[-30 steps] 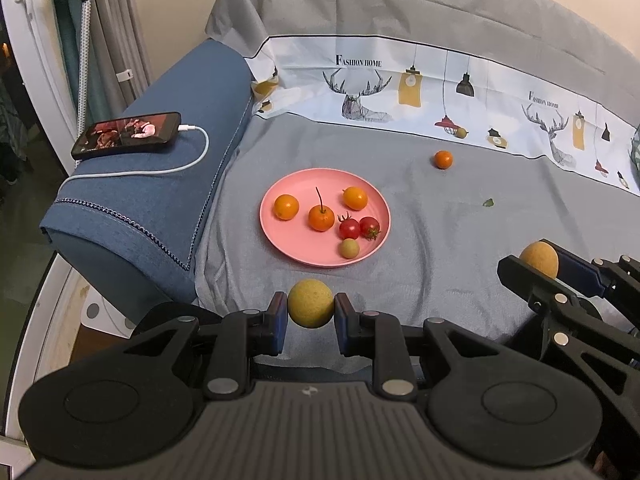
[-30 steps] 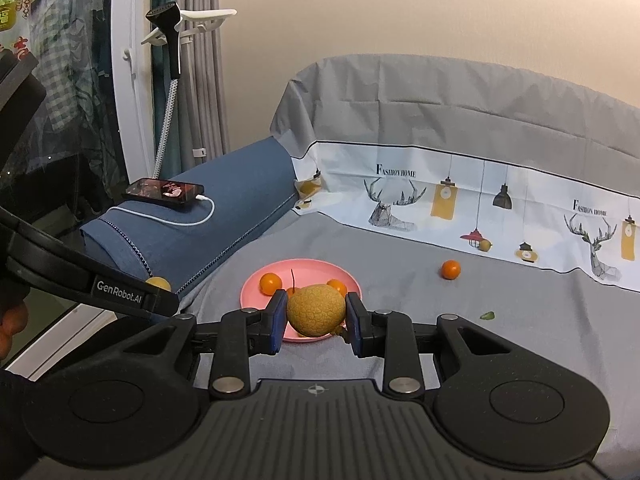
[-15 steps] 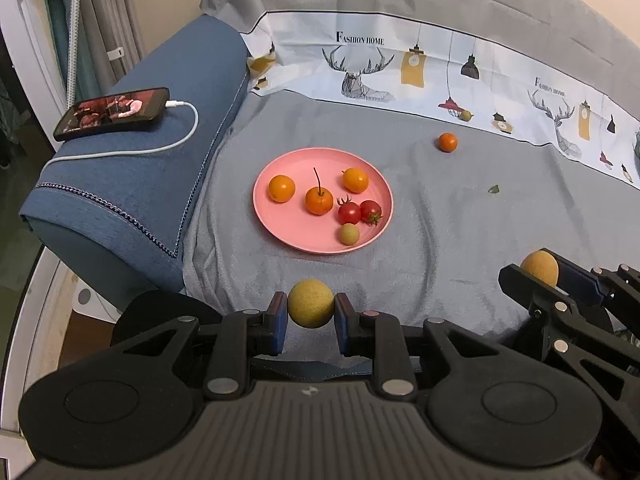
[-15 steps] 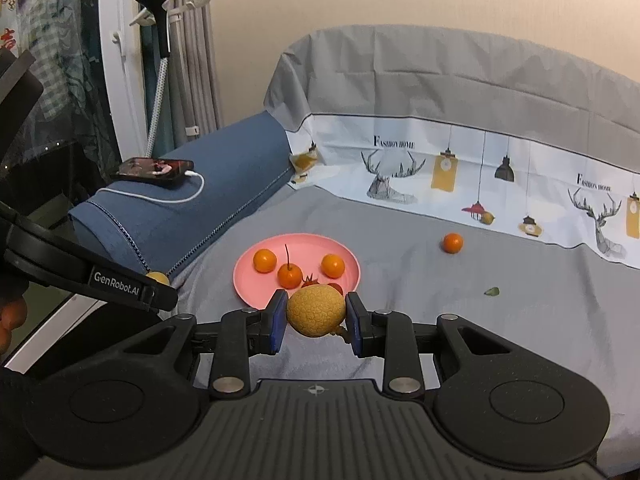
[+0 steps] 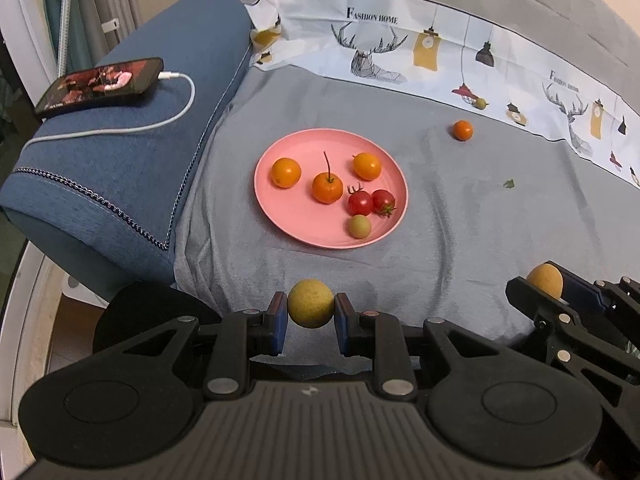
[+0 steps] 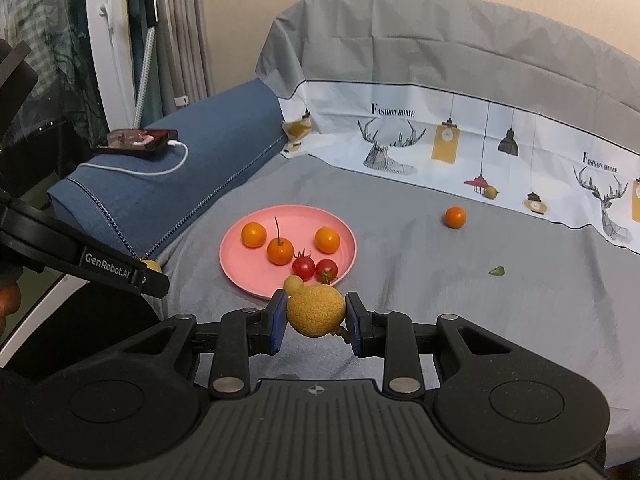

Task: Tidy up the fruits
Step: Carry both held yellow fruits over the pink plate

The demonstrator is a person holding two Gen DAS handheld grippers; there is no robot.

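Both grippers have dropped closer to pink plate [image 5: 280, 216] | left gripper [image 5: 310, 310] clenched on smooth yellow fruit [image 5: 310, 308] | right gripper [image 6: 316, 316] clenched on rough yellow fruit [image 6: 316, 310] | judged: plate drop next; loose orange fruit [image 5: 463, 130] remains on grey sheet [image 5: 460, 220]
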